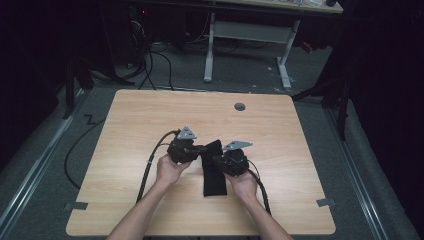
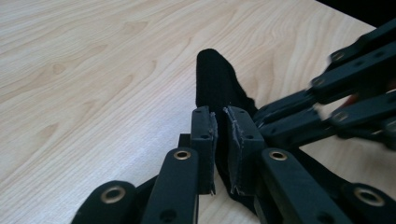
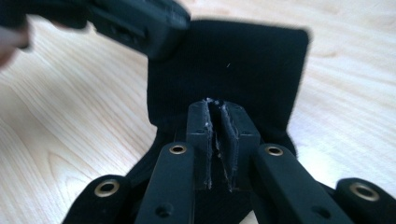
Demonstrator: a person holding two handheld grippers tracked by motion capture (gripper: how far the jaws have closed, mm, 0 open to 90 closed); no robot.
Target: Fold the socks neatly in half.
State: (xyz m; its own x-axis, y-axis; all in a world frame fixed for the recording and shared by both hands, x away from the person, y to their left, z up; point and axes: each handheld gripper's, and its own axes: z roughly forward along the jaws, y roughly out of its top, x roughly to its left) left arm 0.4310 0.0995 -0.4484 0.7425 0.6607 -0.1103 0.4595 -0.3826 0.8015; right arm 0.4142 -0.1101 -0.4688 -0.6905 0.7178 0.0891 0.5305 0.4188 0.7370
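Black cloth (image 1: 212,170): a dark fabric strip lying at the centre of the high view, lower middle of the wooden table (image 1: 150,115). Left gripper (image 2: 223,122) is clamped on a fold of the cloth at its upper end. Right gripper (image 3: 217,112) is pinched closed on the cloth edge, part of the fabric raised off the tabletop. Both grippers sit just beside each other.
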